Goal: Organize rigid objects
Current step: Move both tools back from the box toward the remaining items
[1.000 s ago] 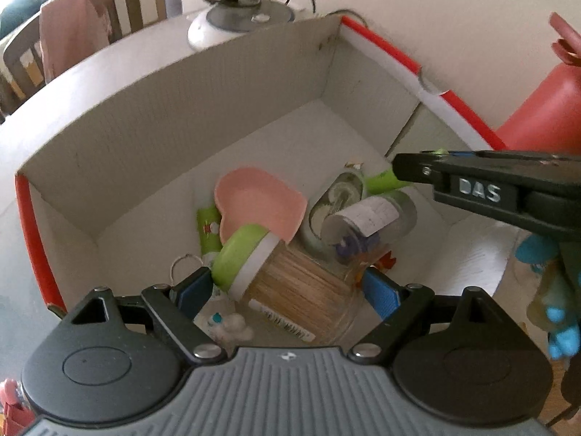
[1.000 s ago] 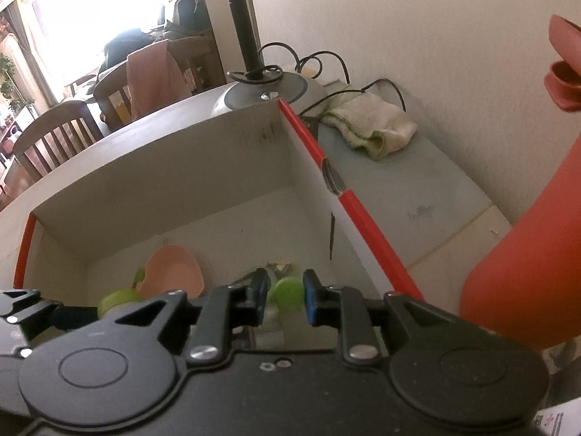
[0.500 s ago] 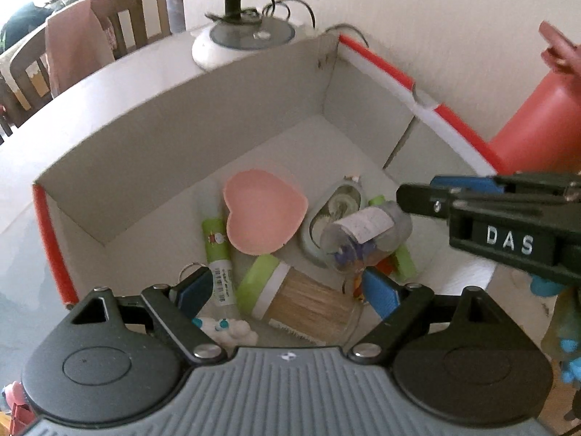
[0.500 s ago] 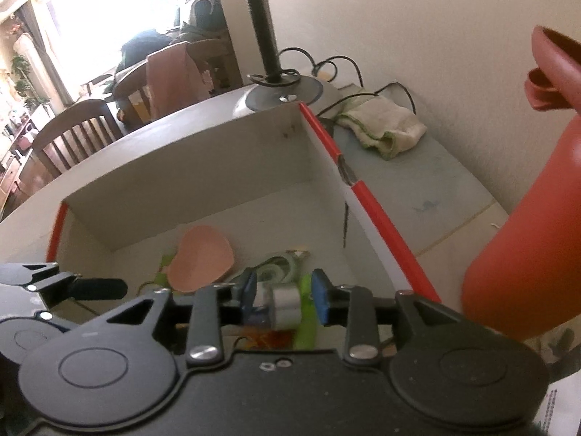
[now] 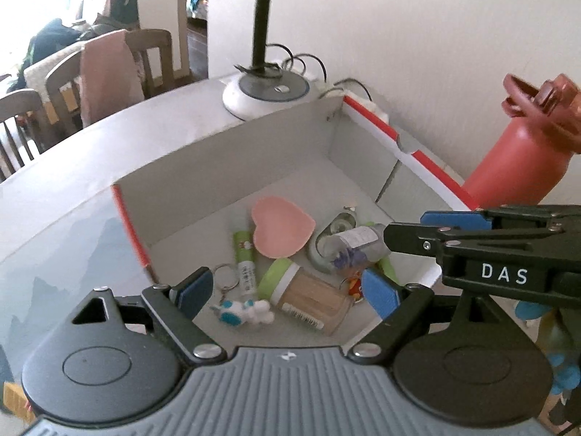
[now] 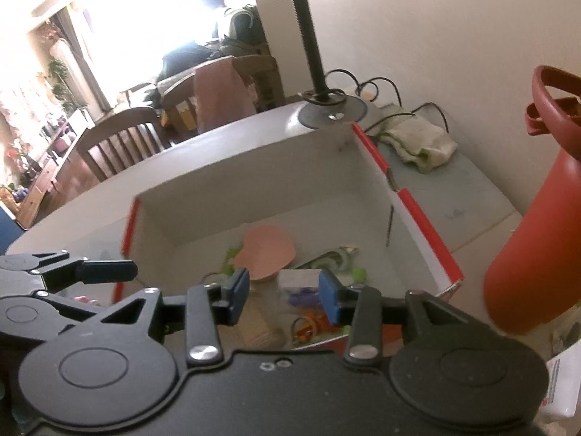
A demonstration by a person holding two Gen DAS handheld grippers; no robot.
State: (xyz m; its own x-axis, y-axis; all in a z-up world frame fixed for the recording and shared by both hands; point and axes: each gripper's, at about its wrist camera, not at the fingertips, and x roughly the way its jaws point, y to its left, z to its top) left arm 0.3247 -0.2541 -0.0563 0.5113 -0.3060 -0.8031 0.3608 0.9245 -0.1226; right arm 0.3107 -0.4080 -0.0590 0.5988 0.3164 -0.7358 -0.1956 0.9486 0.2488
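small jar in box | right gripper above, opening, empty

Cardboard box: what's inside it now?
Inside the cardboard box: pink heart dish, toothpick jar, green tube, clear bottle, toy keychain. The bottle hides what's under it.

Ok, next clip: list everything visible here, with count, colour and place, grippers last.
cardboard box: one, white with red edges, on the table
heart dish: one, pink, on the box floor
toothpick jar: one, clear with green lid, lying on its side in the box
small bottle: one, clear, on its side in the box
tube: one, green and white, left of the heart dish
figure keychain: one, white and blue, near edge of the box
water bottle: one, red, right of the box
lamp base: one, white and grey, behind the box
cloth: one, pale, behind the box
left gripper: open, empty, above the box
right gripper: jaws just been opening, nothing pressed between them
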